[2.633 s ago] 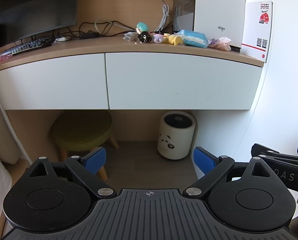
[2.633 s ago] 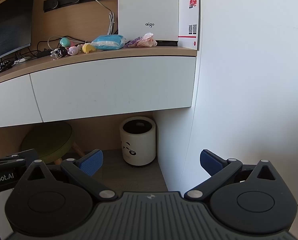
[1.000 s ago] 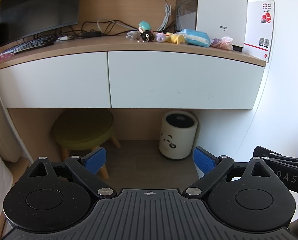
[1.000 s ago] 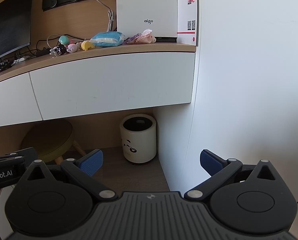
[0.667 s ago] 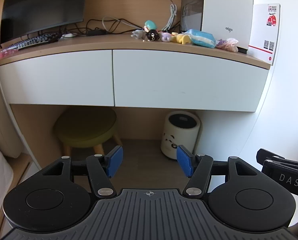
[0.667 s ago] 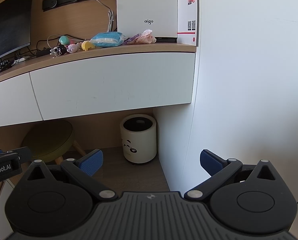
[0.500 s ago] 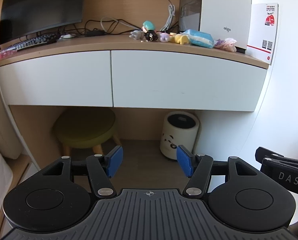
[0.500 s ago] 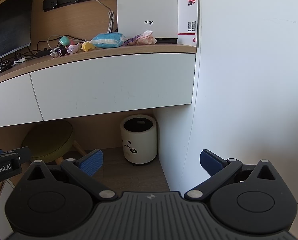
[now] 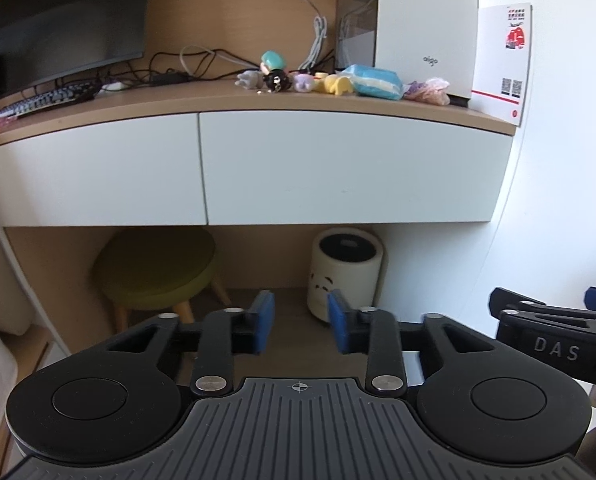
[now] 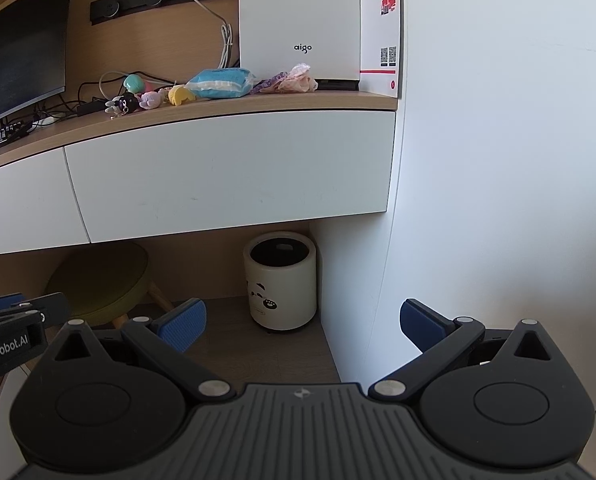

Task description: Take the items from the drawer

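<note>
Two white drawer fronts hang under a wooden desk, both pushed in: the right drawer [image 9: 349, 168] [image 10: 234, 172] and the left drawer [image 9: 94, 172] [image 10: 22, 216]. My left gripper [image 9: 301, 326] hovers well short of them, low, in line with the right drawer. Its jaws are closing, a narrow gap still shows, and nothing lies between the blue pads. My right gripper [image 10: 301, 324] stands open and empty, off to the right near the white wall. On the desk top lie small toy figures [image 9: 274, 76] [image 10: 146, 98], a blue packet [image 9: 377, 82] [image 10: 220, 82] and a pink bag [image 9: 427, 92] [image 10: 298, 80].
Below the desk stand a green stool [image 9: 154, 268] [image 10: 102, 284] and a white bin with a black lid [image 9: 345, 268] [image 10: 280, 280]. A monitor [image 9: 64, 24], a keyboard [image 9: 42, 100] and a white box [image 10: 298, 20] are on the desk. A white wall [image 10: 497, 160] bounds the right side.
The left gripper's jaws have drawn together from wide apart to a narrow gap. Both grippers have stayed where they were, and the right one is as open as before.
</note>
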### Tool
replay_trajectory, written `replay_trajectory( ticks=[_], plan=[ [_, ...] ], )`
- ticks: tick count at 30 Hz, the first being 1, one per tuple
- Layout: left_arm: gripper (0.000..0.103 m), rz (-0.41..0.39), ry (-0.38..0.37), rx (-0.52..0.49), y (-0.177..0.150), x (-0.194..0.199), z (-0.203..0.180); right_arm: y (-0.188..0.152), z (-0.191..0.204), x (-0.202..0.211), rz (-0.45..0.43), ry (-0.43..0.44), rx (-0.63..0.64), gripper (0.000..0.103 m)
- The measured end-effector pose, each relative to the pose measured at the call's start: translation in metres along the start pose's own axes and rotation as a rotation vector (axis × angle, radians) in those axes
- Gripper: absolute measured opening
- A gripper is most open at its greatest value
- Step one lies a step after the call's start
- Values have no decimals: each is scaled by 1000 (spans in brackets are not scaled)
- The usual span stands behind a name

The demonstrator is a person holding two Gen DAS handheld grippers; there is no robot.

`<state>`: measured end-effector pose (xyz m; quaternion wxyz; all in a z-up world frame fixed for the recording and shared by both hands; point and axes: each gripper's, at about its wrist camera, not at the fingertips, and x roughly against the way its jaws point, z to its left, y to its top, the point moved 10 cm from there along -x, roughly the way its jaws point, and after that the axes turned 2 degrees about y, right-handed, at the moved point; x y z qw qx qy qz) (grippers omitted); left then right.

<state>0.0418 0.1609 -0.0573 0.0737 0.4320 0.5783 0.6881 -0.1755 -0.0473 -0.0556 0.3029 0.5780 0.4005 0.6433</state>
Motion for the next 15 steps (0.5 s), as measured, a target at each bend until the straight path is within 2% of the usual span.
replay_trajectory(
  ticks=[5, 9, 10, 12, 15],
  plan=[
    [18, -1, 11, -11, -1, 0, -5, 3, 1, 1, -6, 5, 8, 103],
    [18, -46, 101, -2, 3, 2, 1, 4, 3, 1, -10, 14, 15, 103],
    [18, -55, 100, -8, 4, 2, 0, 4, 3, 2, -11, 16, 16, 103],
    [18, -52, 41, -1, 5, -1, -4, 6, 3, 2, -16, 19, 18, 103],
    [18, -48, -9, 19, 6, -8, -5, 10, 1, 4, -32, 10, 21, 103]
  ],
)
